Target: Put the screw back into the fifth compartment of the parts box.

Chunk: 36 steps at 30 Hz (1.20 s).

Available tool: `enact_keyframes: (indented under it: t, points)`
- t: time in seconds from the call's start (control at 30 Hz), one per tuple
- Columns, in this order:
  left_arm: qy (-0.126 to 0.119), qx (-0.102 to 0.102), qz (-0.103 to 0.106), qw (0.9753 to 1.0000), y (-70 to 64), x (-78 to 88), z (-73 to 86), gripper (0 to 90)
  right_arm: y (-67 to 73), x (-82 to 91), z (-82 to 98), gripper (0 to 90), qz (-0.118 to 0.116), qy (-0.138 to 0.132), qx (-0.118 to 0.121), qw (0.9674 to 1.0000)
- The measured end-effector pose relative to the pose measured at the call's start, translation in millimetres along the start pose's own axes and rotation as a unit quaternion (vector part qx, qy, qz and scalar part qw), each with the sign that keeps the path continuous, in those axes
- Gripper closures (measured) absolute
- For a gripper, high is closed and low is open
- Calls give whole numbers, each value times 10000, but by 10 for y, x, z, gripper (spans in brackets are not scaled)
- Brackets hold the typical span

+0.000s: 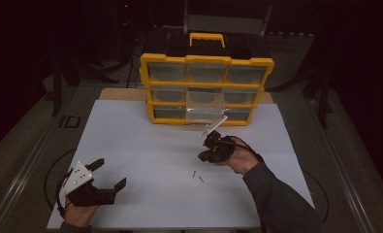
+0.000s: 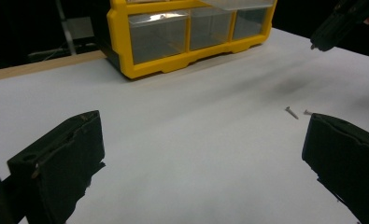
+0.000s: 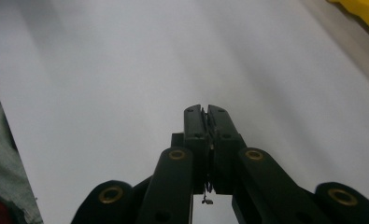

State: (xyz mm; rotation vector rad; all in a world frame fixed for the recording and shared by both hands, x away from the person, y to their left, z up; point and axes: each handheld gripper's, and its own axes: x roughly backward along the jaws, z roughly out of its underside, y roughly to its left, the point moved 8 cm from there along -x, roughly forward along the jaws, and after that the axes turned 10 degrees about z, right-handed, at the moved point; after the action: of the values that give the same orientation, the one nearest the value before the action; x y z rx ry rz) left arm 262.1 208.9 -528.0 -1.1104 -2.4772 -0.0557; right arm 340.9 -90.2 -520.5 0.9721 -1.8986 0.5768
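At the left of the high view, the left gripper [image 1: 109, 174] is held low over the near left part of the white table top [image 1: 145, 145], its black jaws spread wide with nothing between them. In the left gripper view the same wide gap is seen, with bare white surface between the two jaws.

Right of centre, two small grey metal screws [image 1: 198, 176] are seen lying on the table top, just beside each other and near the right hand. In the left gripper view they [image 2: 292, 112] are seen lying flat just beyond the right-hand jaw — the clearer one with its long axis slanted across the table.

Further right, the right gripper [image 1: 202, 156] is held above the table, pointing toward the left of the high view. In the right gripper view [image 3: 205, 112] its jaws are pressed together on a thin dark metal piece – seemingly a small screw [image 3: 207, 198] – whose long axis runs along the jaws; which way it points cannot be told.

Behind, a yellow plastic organiser with clear drawers [image 1: 206, 90] is stood upright at the table's far edge, one middle drawer [image 1: 206, 109] pulled out.
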Motion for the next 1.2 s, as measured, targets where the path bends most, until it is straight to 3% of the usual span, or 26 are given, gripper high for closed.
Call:
enact_keyframes:
  t: [0.73,1.2]
  points:
    - [-4,-8,7,10000,-3,0,-3,0,-172,239,-199,875,36,-166,-163,9997]
    - [-1,-8,8,10000,-2,-1,-1,1,-354,390,-344,875,64,-244,-452,9987]
